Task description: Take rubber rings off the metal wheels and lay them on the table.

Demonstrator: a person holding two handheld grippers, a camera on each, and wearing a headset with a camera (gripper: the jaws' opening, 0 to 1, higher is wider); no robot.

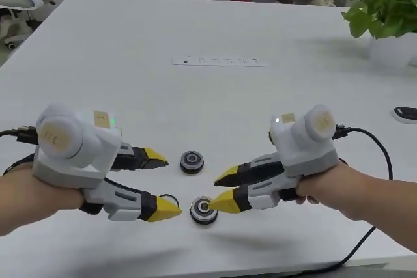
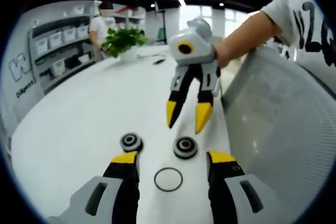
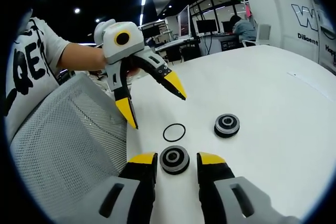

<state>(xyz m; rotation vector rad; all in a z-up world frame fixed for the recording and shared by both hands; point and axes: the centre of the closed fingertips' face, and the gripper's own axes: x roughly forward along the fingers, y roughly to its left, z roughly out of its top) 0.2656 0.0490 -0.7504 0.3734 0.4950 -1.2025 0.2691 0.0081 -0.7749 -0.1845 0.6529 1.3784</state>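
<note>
A white wall (image 3: 315, 24) carries a large outlined "W", cut off at the edge, with "Diligent" in smaller dark letters under it. In the left gripper view a wall (image 2: 21, 72) also shows a big "W" over blurred small print beginning "Di". The person's white shirt (image 3: 26, 61) bears large black letters, partly hidden, perhaps "QE". A paper strip (image 1: 219, 61) on the counter (image 1: 130, 50) has print too small to read.

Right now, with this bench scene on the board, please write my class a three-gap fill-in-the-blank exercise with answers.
Counting the far wheel and the near wheel, ____ metal wheels sit on the table.
The left tool, beside the loose rubber ring, has its jaws ____.
The right tool points its open jaws at the ____ wheel.
Answers: two; open; near.
</note>
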